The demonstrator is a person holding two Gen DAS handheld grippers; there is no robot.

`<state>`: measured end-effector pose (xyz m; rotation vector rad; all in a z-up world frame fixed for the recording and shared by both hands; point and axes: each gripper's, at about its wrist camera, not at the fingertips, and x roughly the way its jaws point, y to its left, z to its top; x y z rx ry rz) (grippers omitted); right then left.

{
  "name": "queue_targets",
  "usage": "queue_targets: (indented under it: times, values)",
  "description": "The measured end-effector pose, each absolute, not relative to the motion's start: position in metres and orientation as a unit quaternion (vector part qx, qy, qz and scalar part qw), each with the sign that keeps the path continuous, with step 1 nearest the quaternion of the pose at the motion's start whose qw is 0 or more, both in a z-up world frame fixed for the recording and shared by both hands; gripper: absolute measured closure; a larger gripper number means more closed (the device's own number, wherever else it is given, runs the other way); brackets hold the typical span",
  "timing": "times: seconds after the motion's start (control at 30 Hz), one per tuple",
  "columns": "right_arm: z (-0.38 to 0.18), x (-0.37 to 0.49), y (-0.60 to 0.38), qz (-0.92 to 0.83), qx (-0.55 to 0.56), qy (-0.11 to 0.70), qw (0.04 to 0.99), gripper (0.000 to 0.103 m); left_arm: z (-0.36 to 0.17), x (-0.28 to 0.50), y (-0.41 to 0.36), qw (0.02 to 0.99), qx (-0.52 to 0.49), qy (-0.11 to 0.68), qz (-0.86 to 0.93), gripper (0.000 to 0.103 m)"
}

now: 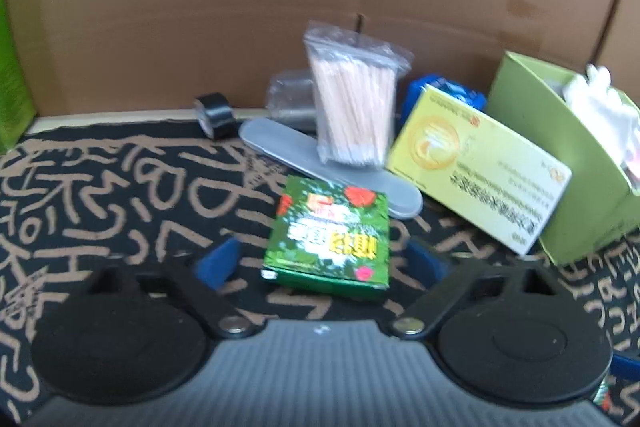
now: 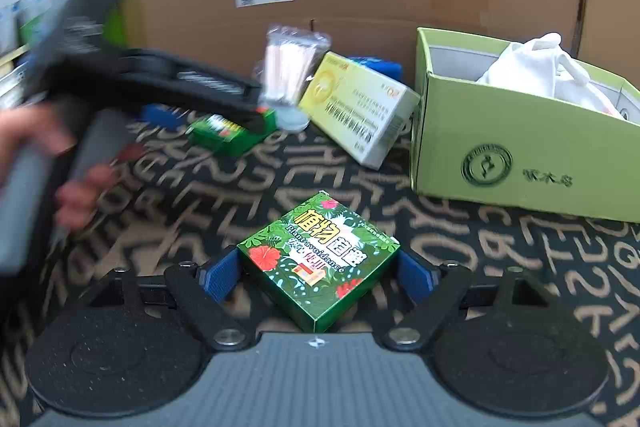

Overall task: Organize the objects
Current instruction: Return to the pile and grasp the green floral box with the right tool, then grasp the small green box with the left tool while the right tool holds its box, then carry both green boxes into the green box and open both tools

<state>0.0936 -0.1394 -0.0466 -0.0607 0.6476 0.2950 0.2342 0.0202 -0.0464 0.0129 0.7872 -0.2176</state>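
Left wrist view: the left gripper (image 1: pixel 322 257) is seen spread, its blue pads either side of a green leaf-printed box (image 1: pixel 330 233) without touching it. The box lies flat on the patterned table (image 1: pixel 100 195). Just behind the box a grey flat case (image 1: pixel 280 147) is noted, and on the case stands a clear bag of wooden sticks (image 1: pixel 354 107). To the right of the box a yellow carton (image 1: pixel 480 163) leans against an open light-green box (image 1: pixel 560 155) holding white cloth (image 1: pixel 600 103). A roll of black tape (image 1: pixel 214 115) is recorded behind and left of the leaf-printed box, at the foot of the cardboard wall (image 1: pixel 160 27). Frame slightly blurred.

Right wrist view: the right gripper (image 2: pixel 316 273) is seen spread around a second green leaf-printed box (image 2: pixel 320 259), which lies flat on the table (image 2: pixel 520 267). The left pad sits at the box's corner; contact cannot be told. The right pad stands clear. Beyond this box and to the left, the other gripper (image 2: pixel 224 95), blurred, is held by a hand (image 2: pixel 44 163) over the first green box (image 2: pixel 228 135). The light-green box (image 2: pixel 500 147) is recorded behind and right of the near box, with the yellow carton (image 2: pixel 356 107) beside it.
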Motion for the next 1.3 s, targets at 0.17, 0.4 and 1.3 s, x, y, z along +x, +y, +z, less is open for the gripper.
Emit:
queue_targets:
  times: [0.17, 0.4, 1.3]
  values:
    - [-0.045, 0.073, -0.155, 0.164, -0.042, 0.322, 0.931, 0.016, -0.042, 0.201, 0.015, 0.907, 0.011, 0.391, -0.156, 0.041]
    - [-0.044, 0.046, -0.187, 0.167, -0.059, 0.323, 0.930, 0.015, -0.038, 0.111, -0.005, 0.891, 0.008, 0.390, -0.231, 0.032]
    - [-0.048, 0.043, -0.186, 0.017, 0.005, 0.309, 0.951, 0.025, -0.036, 0.099, -0.030, 0.888, 0.036, 0.391, -0.238, 0.040]
